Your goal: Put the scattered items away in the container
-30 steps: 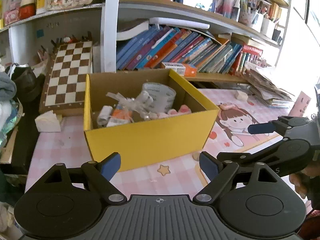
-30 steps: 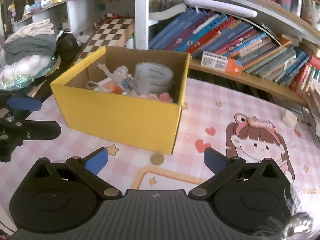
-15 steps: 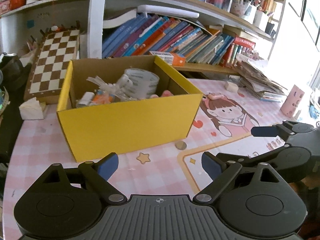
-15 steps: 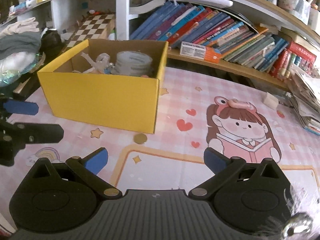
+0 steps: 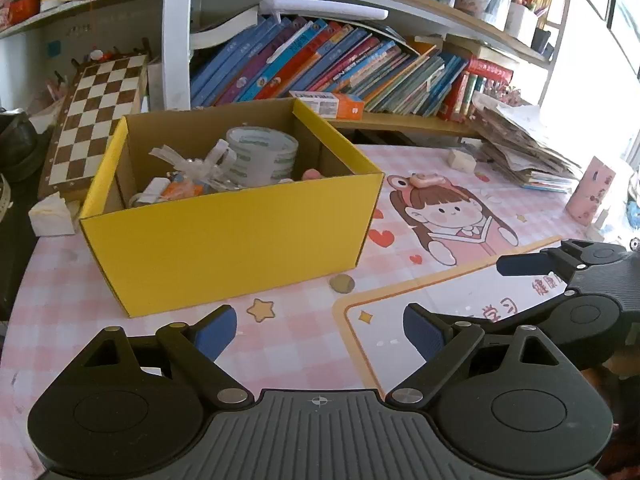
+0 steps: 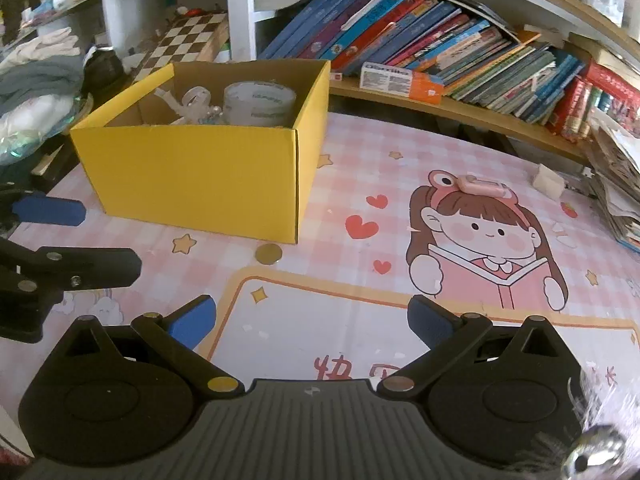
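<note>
A yellow cardboard box (image 5: 224,240) (image 6: 192,172) stands on the pink mat, holding a roll of clear tape (image 5: 262,156) (image 6: 259,104), crumpled plastic wrap and small bits. A coin (image 5: 341,283) (image 6: 269,254) lies on the mat just off the box's near right corner. A small pink case (image 5: 427,180) (image 6: 482,187) rests farther right on the cartoon girl's head. My left gripper (image 5: 319,331) hovers open in front of the box with nothing between its fingers. My right gripper (image 6: 311,322) is open and empty too, to the right of the left one.
Behind the box a low shelf carries slanted books (image 5: 340,68) and an orange-white carton (image 5: 326,103). A chessboard (image 5: 96,116) leans at the back left. A white eraser (image 6: 548,181), a paper stack (image 5: 524,148) and a pink cup (image 5: 590,196) sit at the right.
Both grippers have drawn back from the box, which now looks smaller and farther away. The coin and more of the mat have come into view. Both grippers stay open and empty.
</note>
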`<action>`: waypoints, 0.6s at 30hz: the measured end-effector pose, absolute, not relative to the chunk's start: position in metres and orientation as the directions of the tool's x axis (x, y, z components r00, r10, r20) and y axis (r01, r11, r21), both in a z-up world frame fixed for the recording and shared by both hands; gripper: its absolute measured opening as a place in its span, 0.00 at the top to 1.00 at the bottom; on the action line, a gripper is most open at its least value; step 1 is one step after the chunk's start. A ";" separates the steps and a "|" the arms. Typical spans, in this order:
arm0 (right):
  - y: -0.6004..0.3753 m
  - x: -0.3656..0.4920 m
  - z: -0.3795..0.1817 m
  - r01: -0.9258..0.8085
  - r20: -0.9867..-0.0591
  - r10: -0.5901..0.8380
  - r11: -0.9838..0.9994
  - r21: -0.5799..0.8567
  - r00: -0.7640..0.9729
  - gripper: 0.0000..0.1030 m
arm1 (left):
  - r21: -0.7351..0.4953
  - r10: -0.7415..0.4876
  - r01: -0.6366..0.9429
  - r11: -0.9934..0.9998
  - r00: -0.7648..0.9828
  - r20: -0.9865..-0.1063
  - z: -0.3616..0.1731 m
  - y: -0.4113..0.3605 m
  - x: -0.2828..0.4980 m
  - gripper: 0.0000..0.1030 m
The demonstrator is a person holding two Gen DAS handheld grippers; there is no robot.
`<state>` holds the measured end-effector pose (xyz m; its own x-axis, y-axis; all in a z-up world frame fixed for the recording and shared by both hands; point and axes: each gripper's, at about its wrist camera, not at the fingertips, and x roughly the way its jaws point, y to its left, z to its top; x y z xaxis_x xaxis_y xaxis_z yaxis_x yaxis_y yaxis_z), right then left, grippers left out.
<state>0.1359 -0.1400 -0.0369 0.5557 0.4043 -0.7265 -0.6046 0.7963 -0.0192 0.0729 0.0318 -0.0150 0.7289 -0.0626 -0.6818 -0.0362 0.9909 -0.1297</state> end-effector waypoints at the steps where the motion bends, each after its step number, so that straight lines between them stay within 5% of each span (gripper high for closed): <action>1: -0.142 0.138 -0.037 -0.611 -0.729 0.407 0.791 -0.020 0.550 0.00 | -0.129 -0.059 -0.042 0.991 0.727 -0.685 -0.015 0.028 0.074 0.10; 18: -0.207 0.177 -0.033 -0.652 -0.732 0.444 0.758 0.001 0.516 0.00 | -0.105 0.001 -0.102 0.989 0.721 -0.693 -0.012 -0.045 0.100 0.10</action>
